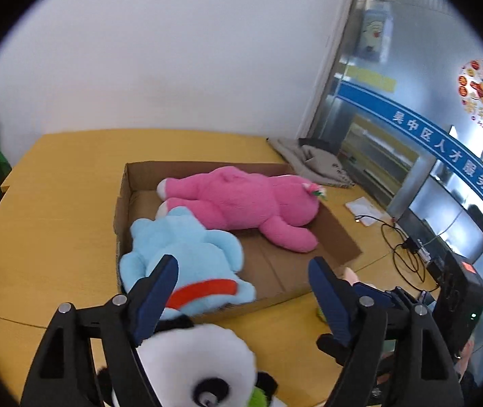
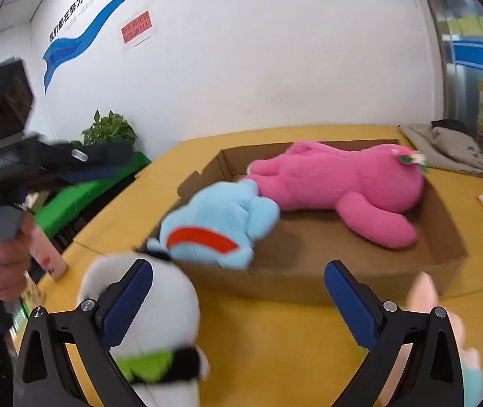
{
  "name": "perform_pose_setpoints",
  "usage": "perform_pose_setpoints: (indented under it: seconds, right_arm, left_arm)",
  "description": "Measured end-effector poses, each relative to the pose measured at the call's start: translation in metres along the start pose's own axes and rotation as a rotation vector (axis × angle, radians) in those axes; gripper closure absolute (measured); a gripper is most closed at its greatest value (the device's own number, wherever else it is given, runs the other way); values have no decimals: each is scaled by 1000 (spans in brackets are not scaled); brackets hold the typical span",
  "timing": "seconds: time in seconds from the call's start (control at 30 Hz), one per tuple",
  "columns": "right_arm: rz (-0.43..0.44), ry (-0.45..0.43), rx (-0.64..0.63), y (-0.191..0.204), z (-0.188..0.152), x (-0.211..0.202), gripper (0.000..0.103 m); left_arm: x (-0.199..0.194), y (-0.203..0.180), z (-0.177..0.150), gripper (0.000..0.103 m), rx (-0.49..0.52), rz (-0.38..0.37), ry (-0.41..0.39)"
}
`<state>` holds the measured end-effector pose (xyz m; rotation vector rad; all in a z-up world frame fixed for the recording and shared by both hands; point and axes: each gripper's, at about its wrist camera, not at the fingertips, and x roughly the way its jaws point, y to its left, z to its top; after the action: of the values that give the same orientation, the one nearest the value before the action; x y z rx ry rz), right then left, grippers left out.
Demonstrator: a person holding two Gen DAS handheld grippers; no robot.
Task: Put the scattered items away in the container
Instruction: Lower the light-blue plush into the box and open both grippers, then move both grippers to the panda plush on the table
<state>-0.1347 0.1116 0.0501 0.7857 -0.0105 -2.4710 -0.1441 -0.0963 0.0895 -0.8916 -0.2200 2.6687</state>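
Observation:
A shallow cardboard box (image 1: 339, 234) (image 2: 444, 237) lies on the yellow table. A pink plush (image 1: 241, 203) (image 2: 343, 179) lies inside it. A light blue plush with a red collar (image 1: 187, 254) (image 2: 217, 224) hangs over the box's near left corner. A panda plush (image 1: 194, 366) (image 2: 146, 322) lies on the table in front of the box. My left gripper (image 1: 243, 300) is open, above the panda. My right gripper (image 2: 238, 305) is open, its left finger (image 2: 126, 302) against the panda. A pale pink toy (image 2: 444, 318) lies by its right finger.
A grey folded cloth (image 1: 312, 162) (image 2: 451, 149) lies at the table's far right corner. Papers and black cables (image 1: 400, 237) lie at the right, by a black device (image 1: 458, 291). A potted plant (image 2: 109, 129) and green stand (image 2: 85, 190) are left of the table.

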Motion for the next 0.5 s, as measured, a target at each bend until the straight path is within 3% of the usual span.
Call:
perform_pose_setpoints:
  seconds: [0.2, 0.33, 0.5]
  right_arm:
    - [-54, -26, 10, -17, -29, -55, 0]
    - [-108, -60, -47, -15, -53, -96, 0]
    - [-112, -74, -82, -8, -71, -118, 0]
  left_arm:
    - [-45, -66, -60, 24, -16, 105, -108]
    - [-68, -94, -96, 24, -33, 88, -172]
    - [-73, -107, -112, 24, -28, 103, -165]
